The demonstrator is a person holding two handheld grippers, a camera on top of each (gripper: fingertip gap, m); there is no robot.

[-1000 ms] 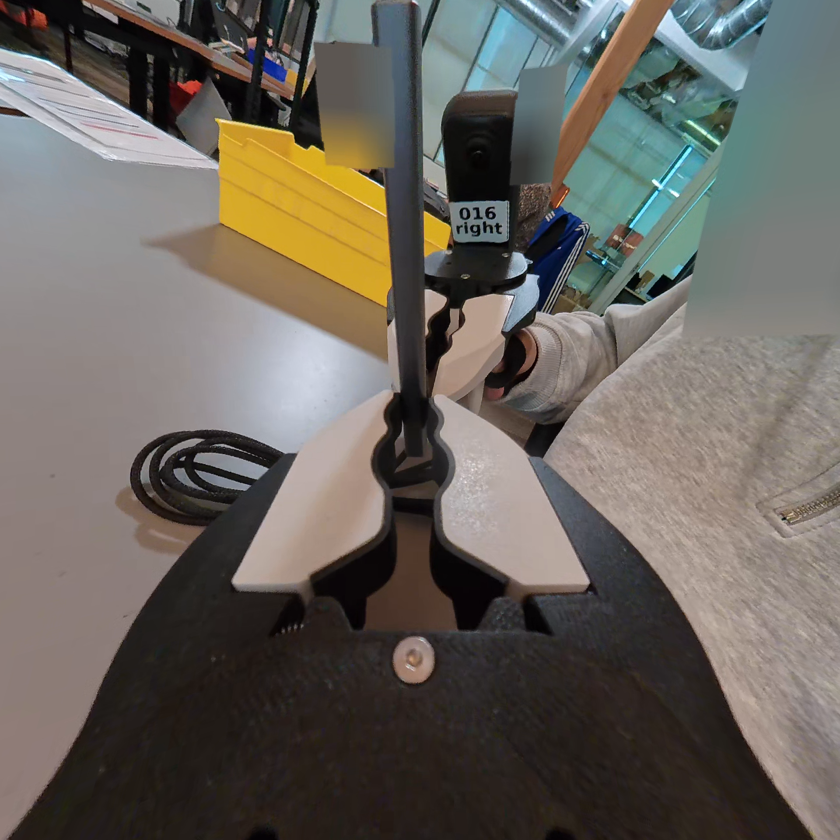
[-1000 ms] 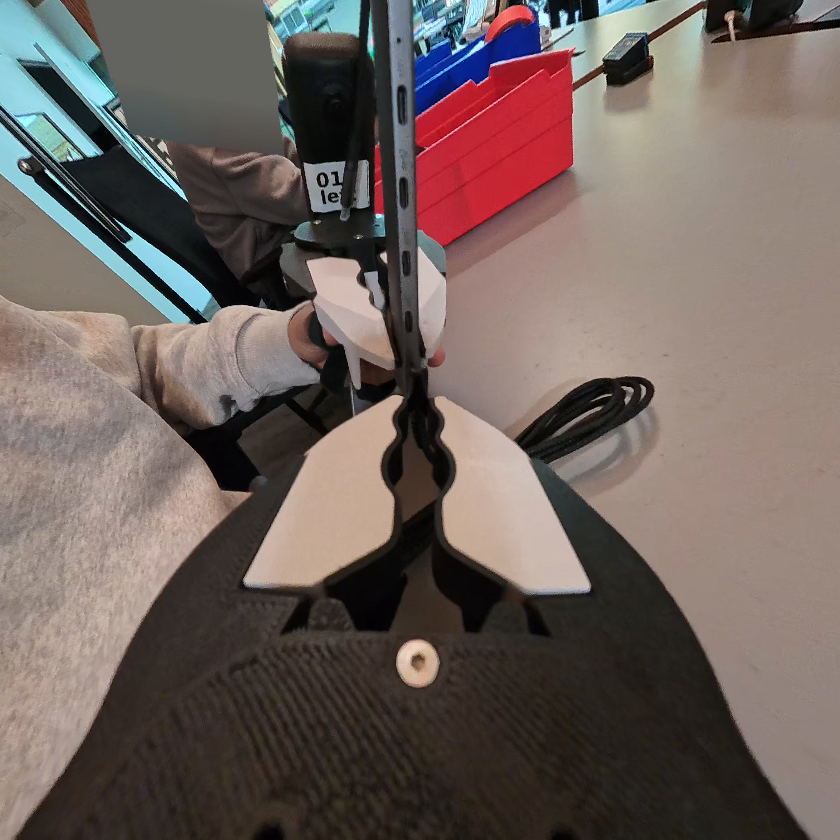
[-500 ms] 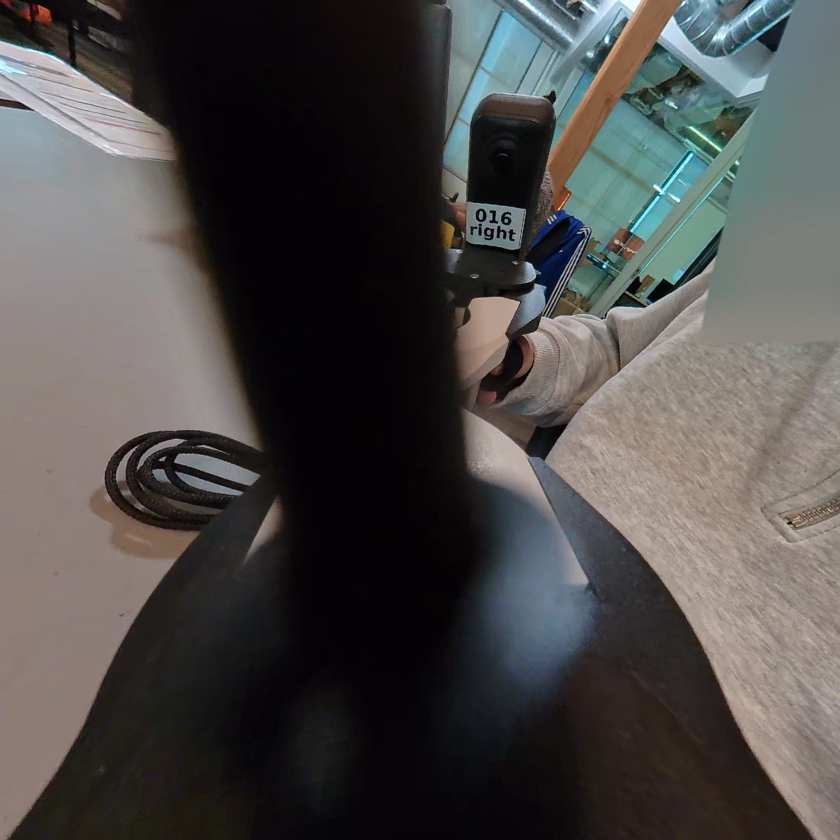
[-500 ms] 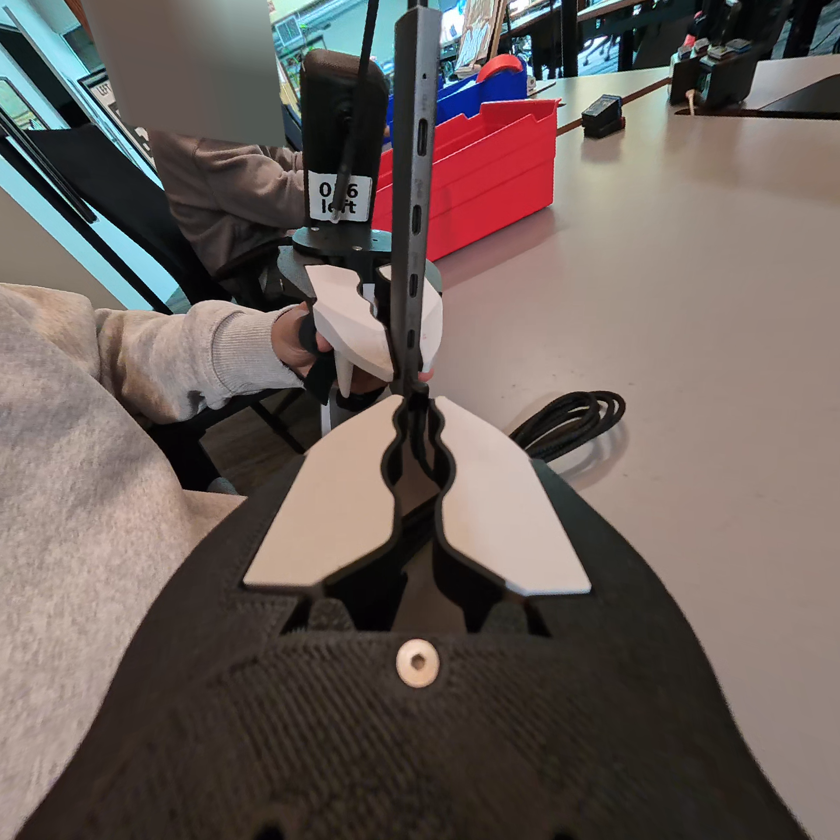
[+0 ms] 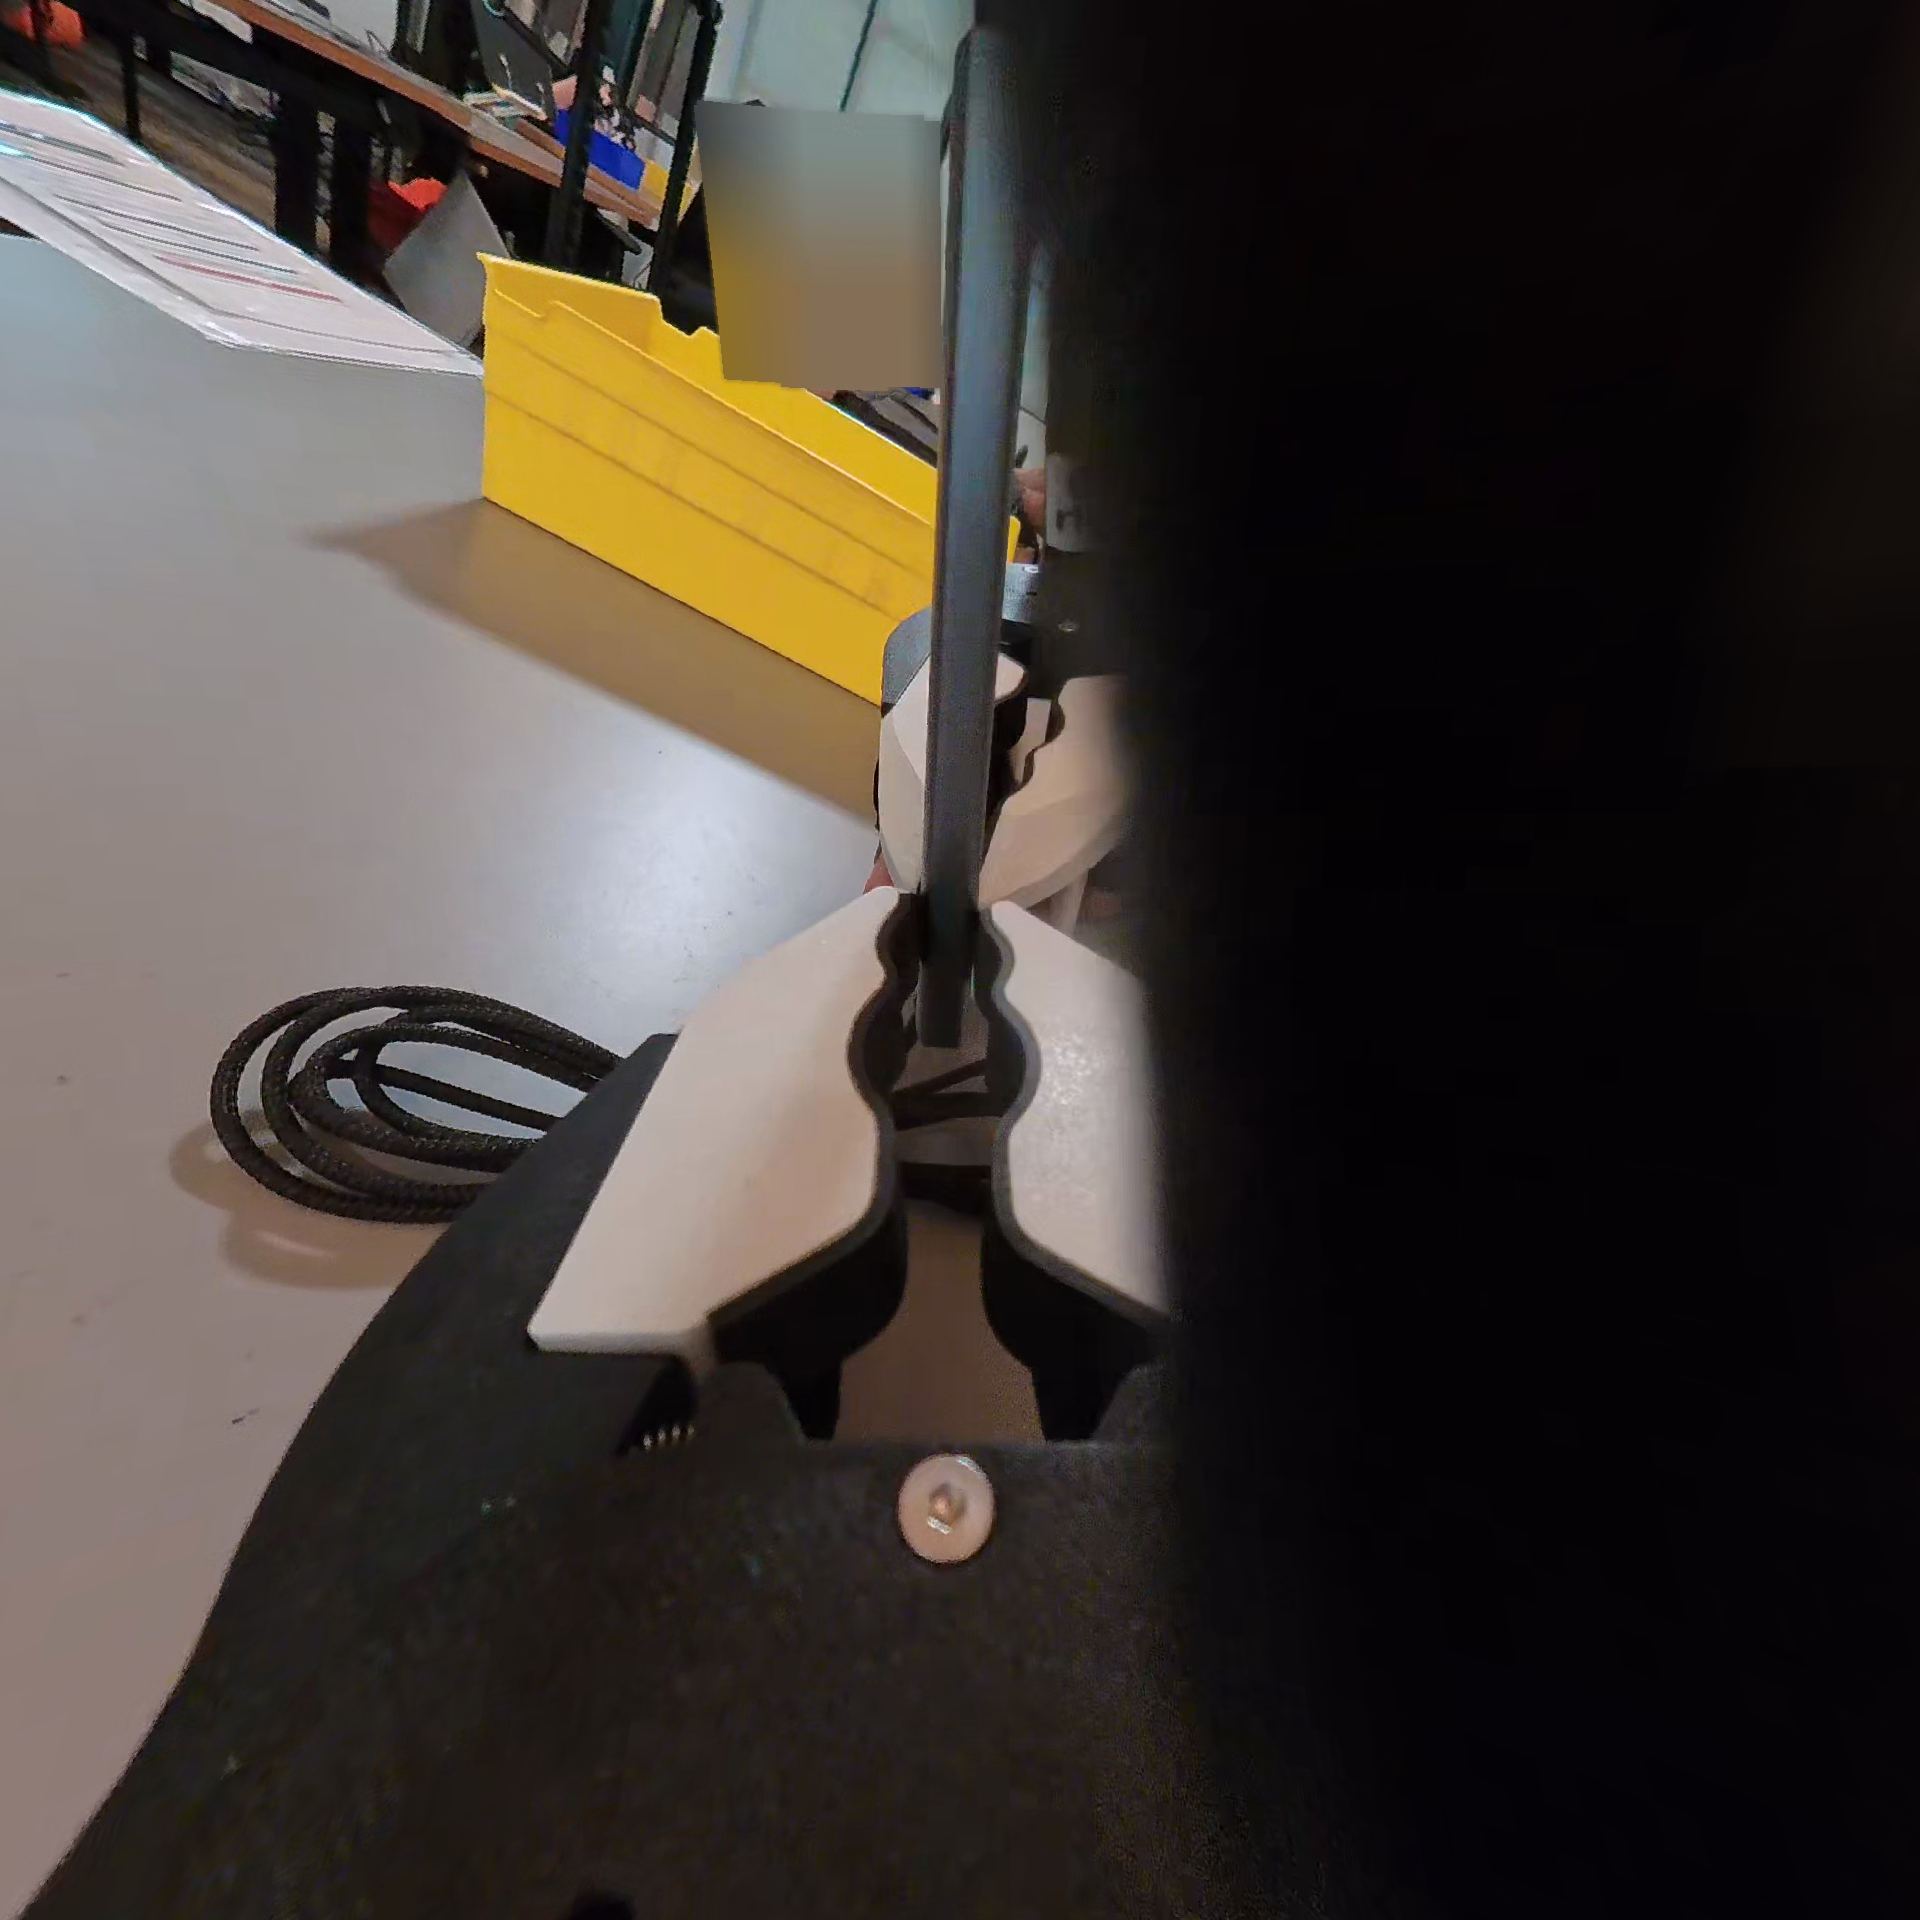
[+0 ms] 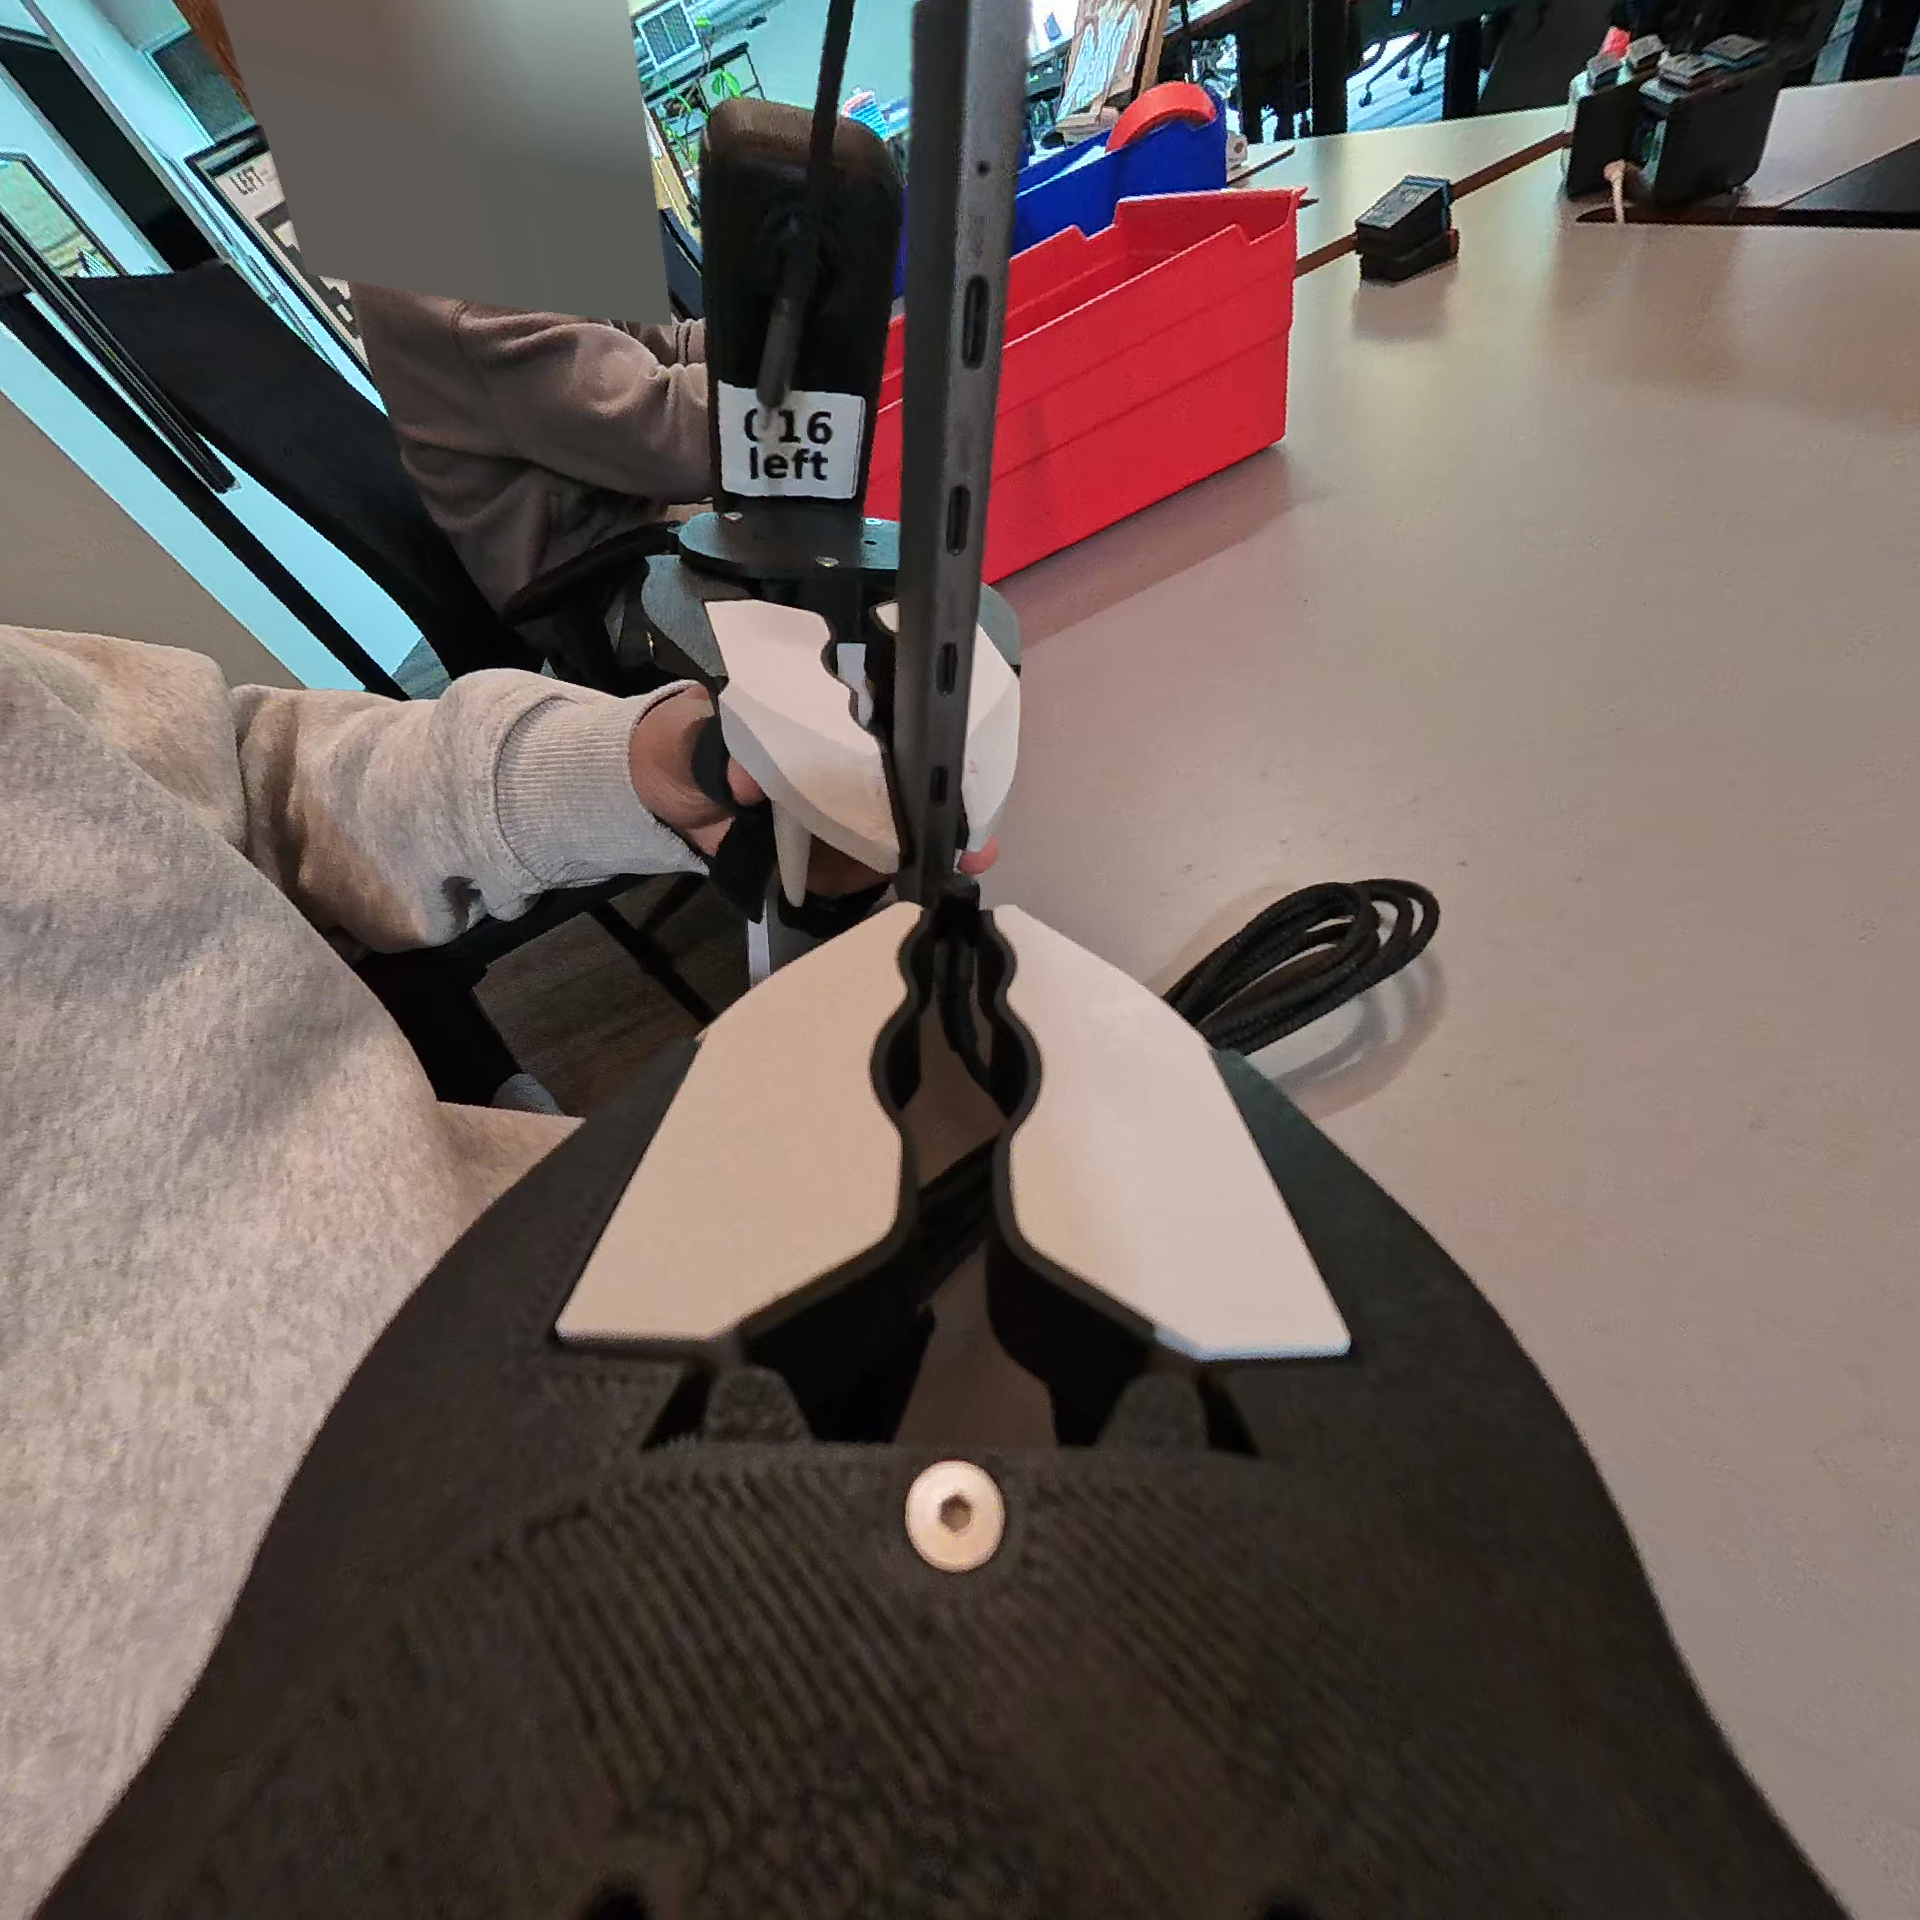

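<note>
Behind you the room is an open workshop, and your grey bench (image 6: 1558,727) carries a red bin (image 6: 1122,353) on one side and a yellow bin (image 5: 665,468) on the other. You hold a thin dark grey slab device (image 6: 951,416) upright and edge-on between the two tools; small ports run down its narrow side in the right wrist view.

Your left gripper (image 5: 943,940) has its white fingers (image 5: 748,1122) closed on the lower edge of the device, which stands up from the gap between their tips. A large black shape fills the right half of the left wrist view, too close and dark to identify.

Your right gripper (image 6: 954,925) is closed on a braided black cable end (image 6: 956,987), pinched between its fingertips, just below the bottom corner of the device. I cannot tell whether the cable end touches the device.

A black braided cable coil (image 5: 395,1101) lies flat on the bench just beside the grippers. Your hand (image 6: 686,769) in a grey sleeve (image 6: 436,800) grips the left tool's handle, seen from the right wrist view. Another person in a brown top (image 6: 520,416) sits beyond it, near the red bin.
</note>
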